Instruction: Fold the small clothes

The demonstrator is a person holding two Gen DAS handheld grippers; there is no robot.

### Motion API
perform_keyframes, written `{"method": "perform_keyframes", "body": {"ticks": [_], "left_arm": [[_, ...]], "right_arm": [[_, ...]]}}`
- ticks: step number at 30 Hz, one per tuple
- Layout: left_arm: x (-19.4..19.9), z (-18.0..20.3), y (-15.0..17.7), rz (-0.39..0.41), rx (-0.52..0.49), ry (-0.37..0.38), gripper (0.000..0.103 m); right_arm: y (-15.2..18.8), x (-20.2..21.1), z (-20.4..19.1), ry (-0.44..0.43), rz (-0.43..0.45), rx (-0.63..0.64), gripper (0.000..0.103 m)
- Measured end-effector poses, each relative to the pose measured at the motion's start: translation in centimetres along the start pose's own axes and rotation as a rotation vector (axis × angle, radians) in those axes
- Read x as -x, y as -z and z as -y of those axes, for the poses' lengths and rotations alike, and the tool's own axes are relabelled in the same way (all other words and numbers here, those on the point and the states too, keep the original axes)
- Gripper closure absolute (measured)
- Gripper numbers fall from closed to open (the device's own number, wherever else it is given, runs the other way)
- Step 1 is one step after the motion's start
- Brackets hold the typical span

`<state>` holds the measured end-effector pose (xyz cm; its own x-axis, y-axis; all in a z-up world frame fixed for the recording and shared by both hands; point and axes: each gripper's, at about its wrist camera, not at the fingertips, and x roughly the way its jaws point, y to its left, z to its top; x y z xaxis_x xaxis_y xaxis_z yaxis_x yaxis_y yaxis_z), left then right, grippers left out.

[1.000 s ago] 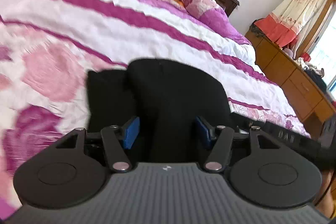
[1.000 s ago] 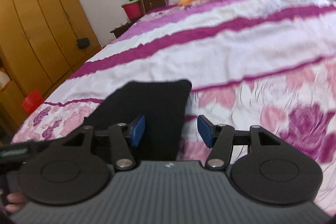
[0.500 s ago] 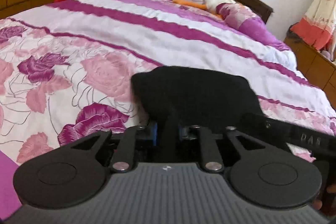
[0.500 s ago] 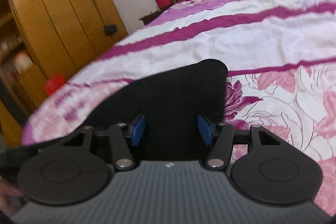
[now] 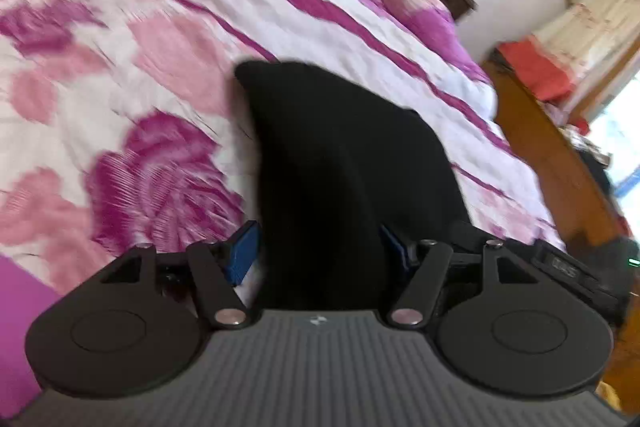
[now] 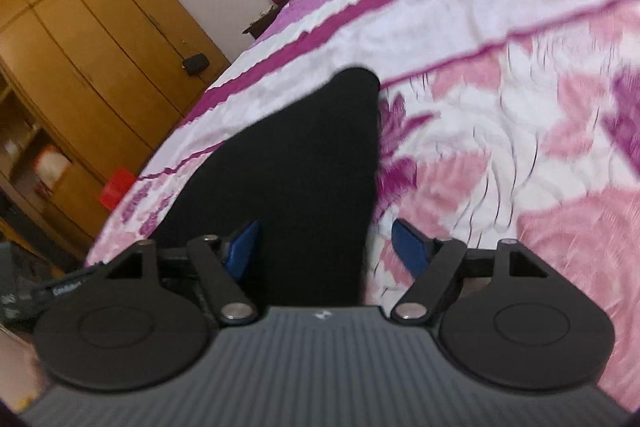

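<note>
On the floral bedspread (image 5: pixel 160 39), both the left gripper (image 5: pixel 320 247) and right gripper (image 6: pixel 324 243) straddle a black garment (image 5: pixel 340 163), jaws spread.

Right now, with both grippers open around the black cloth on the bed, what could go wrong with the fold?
1. Both the left gripper and the right gripper are open, so the black garment is not clamped; it may slip or unfold if either one moves.
2. In the right wrist view the garment lies off-centre, toward the inner finger, so closing might catch only its edge.
3. The soft bedspread may get pinched together with the garment.
</note>
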<state>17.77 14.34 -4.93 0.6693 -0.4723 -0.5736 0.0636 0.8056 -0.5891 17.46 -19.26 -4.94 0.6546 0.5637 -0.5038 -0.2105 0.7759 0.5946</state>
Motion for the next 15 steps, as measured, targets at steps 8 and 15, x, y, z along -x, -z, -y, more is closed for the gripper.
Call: {"method": "perform_keyframes", "body": {"ticks": [8,15], "left_arm": [[-1.1,1.0,-0.3,-0.019,0.013,0.107,0.064],[-0.6,6.7,1.6,-0.045,-0.103,0.189,0.065]], "right_arm": [[-0.4,-1.2,-0.3,-0.105,-0.023,-0.043,0.060],[-1.4,5.6,-2.0,-0.034,0.090,0.097,0.062]]}}
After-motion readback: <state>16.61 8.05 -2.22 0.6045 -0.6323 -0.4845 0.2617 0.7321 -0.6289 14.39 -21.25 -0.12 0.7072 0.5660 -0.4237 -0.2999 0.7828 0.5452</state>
